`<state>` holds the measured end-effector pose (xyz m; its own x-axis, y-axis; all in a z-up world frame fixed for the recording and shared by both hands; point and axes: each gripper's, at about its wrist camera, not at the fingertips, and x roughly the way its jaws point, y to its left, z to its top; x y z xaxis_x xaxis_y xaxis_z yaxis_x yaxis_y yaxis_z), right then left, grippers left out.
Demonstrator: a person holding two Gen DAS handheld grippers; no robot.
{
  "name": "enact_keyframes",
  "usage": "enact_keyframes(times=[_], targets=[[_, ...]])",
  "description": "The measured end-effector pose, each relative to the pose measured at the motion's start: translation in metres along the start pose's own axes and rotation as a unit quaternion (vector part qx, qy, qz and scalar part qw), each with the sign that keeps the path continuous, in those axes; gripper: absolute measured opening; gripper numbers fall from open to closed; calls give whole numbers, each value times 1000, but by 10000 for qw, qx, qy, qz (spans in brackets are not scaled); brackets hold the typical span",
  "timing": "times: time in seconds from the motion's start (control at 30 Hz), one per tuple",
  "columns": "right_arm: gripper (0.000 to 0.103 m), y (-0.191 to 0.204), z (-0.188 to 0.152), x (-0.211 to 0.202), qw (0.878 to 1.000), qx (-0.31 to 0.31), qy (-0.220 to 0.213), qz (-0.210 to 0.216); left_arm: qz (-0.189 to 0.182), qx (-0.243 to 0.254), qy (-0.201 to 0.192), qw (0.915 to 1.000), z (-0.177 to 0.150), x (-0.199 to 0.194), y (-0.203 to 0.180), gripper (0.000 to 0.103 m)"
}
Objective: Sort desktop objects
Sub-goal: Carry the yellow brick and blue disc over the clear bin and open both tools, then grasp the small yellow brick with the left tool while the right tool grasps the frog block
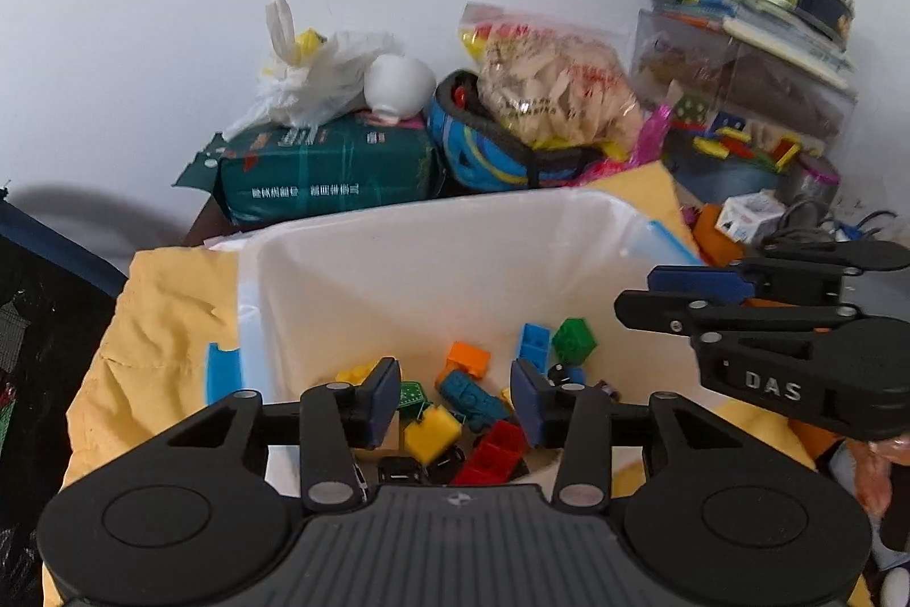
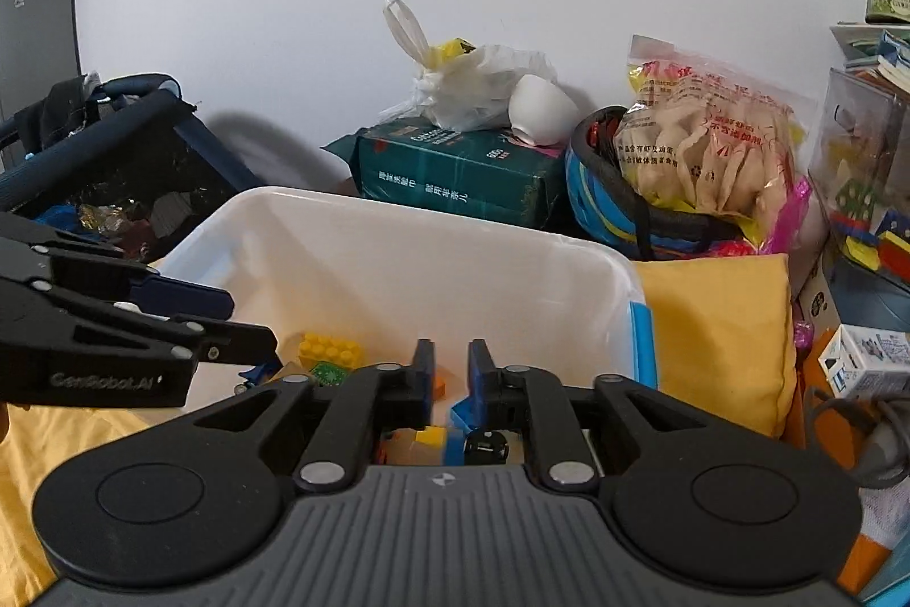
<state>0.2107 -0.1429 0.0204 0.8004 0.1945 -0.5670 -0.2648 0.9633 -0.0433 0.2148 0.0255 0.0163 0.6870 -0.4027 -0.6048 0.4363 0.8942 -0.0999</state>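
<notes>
1. Two grippers up over a white bin [image 1: 455, 231], side by side, both tipped down toward it.
2. Left gripper [image 1: 455, 396]: jaws about half open, nothing between them, only the toys far below.
3. Right gripper [image 2: 451, 374]: jaws just a little apart, a thin gap, nothing held there either.
4. Step in hand, by the look of it: a drop into the bin just done, hands empty and ready for more.
5. Next move, as a guess: away from the bin and out over the yellow cloth [image 1: 165, 311] and the messy desk for another loose thing, such as the small white box [image 2: 870, 356] off to the right. Wider jaws needed for that, above all on the right.
6. Inside the bin, down on the floor of it: a heap of little toy blocks, all mixed up.
7. Bright and chunky, with round bumps on top: a yellow block [image 1: 430, 432], a red block [image 1: 495, 453], an orange block [image 1: 469, 359], a blue block [image 1: 533, 345] and a green block [image 1: 573, 339].
8. Some flat, some tipped on a side, many touching. Plenty of room left above them.
</notes>
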Motion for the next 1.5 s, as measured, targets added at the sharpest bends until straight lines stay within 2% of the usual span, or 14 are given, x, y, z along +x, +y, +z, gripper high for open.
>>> enact_keyframes(times=[0.17,0.23,0.37,0.43,0.5,0.63,0.73,0.9,0.97,1.1,1.3,1.43,1.5], targets=[[27,3,2,-23,9999,-51,-156,36,24,-116,-345,9993,-26,-47,6,63],[27,5,2,-38,9996,-24,-265,76,49,-204,-289,9994,-49,-60,8,63],[42,12,-14,-68,9981,-44,-601,155,7,-252,288,9993,-99,-57,0,63],[43,19,-29,-76,9982,-173,-565,114,-117,-305,643,9974,-122,-47,-6,63],[43,25,-45,-76,9988,-248,-406,137,-243,-382,831,9955,-136,-37,-11,60],[43,34,-77,-62,9992,-229,152,279,-173,-364,956,9946,-146,-12,-19,36],[43,40,-91,-54,9985,-210,406,307,14,-288,948,9951,-146,0,-21,31],[43,49,-98,-49,9975,-233,572,330,38,55,1037,9946,-158,6,-18,23],[43,54,-102,-47,9972,-261,594,372,5,181,957,9952,-161,3,-17,18],[43,65,-102,-31,9961,-368,638,481,-167,-14,1026,9946,-165,-11,-10,17],[45,92,-94,10,9930,-468,676,849,-61,-399,1133,9927,-180,-36,12,17],[47,107,-93,49,9908,-353,994,843,-47,-474,1137,9924,-188,-42,17,18],[47,112,-95,63,9894,-382,1158,787,-101,-446,1129,9926,-190,-44,16,25]])
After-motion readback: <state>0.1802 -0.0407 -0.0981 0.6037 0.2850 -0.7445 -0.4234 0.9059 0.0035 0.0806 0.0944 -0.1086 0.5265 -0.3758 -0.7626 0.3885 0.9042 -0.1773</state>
